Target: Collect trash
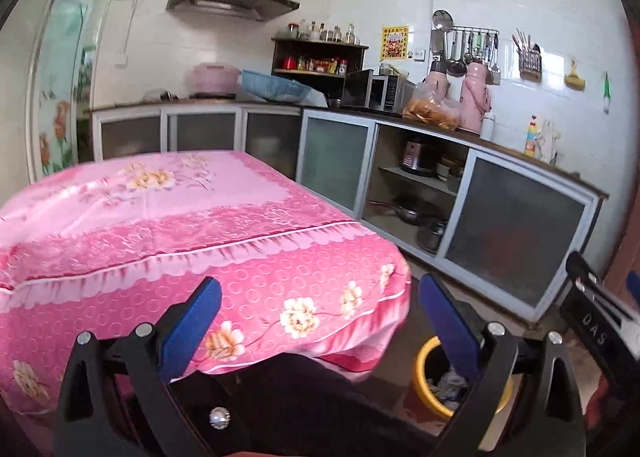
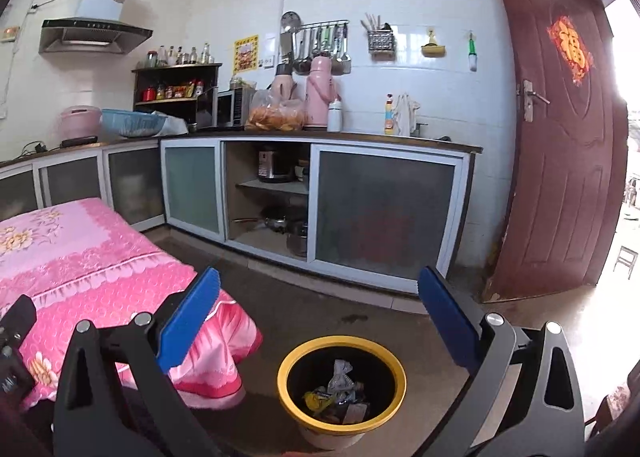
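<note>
A trash bin (image 2: 341,349) with a yellow rim stands on the floor beside the table; crumpled wrappers (image 2: 338,391) lie inside it. In the left wrist view the same bin (image 1: 424,389) shows partly behind the right finger. My right gripper (image 2: 320,289) hovers open above the bin, nothing between its blue pads (image 2: 192,321). My left gripper (image 1: 320,295) is open over the near corner of the pink floral tablecloth (image 1: 180,217), empty as well. No trash shows on the tabletop.
Kitchen cabinets (image 2: 384,209) with an open shelf of pots run along the back wall. A brown door (image 2: 560,137) stands open at right. The other gripper's body (image 1: 600,321) shows at the right edge of the left view. Dark floor (image 2: 320,297) lies between table and cabinets.
</note>
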Demonstrator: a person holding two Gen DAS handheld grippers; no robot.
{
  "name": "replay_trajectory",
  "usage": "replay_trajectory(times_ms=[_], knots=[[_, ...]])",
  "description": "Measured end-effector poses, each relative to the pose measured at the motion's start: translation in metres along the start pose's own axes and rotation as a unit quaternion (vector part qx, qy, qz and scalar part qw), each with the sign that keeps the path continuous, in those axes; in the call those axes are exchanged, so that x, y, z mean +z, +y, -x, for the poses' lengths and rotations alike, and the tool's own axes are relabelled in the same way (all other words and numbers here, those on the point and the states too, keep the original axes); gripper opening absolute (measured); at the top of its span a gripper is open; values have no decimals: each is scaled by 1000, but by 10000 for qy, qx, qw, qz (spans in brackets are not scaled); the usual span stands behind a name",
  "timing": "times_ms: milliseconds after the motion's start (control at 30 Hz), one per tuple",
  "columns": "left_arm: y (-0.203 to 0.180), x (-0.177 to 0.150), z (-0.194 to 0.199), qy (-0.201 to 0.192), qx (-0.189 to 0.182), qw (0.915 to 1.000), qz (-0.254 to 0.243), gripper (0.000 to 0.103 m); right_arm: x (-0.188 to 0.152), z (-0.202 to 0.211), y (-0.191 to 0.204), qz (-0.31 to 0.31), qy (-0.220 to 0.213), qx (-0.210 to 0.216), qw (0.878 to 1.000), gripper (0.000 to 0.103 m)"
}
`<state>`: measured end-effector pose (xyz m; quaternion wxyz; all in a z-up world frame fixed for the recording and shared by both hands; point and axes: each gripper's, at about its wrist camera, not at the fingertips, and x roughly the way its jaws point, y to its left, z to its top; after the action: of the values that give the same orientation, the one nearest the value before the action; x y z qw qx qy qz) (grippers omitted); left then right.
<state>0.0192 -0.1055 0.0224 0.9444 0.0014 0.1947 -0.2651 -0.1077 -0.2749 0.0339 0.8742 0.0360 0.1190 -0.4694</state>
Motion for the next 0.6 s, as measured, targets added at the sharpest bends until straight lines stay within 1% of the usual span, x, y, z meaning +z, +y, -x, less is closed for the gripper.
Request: replay_trajectory(times_ms=[67,167,267,367,500,600], knots=[[-3,-5,1,20,-5,10000,-92,95,-4,-2,3,70,81,67,9999,95],[-1,-11,1,106,3,9999,-99,95,-9,-2,11,208,132,184,9995,95],[5,-12,-1,144,88,9999,30,95,-16,0,17,392,96,258,9989,95],[9,-15,-2,192,222,9995,109,95,-24,6,23,556,-32,383,9977,95],[8,-16,0,151,307,9994,35,95,-25,4,20,497,45,505,9975,95],[4,-16,3,70,249,9996,-97,95,-26,4,16,408,51,483,9980,95]])
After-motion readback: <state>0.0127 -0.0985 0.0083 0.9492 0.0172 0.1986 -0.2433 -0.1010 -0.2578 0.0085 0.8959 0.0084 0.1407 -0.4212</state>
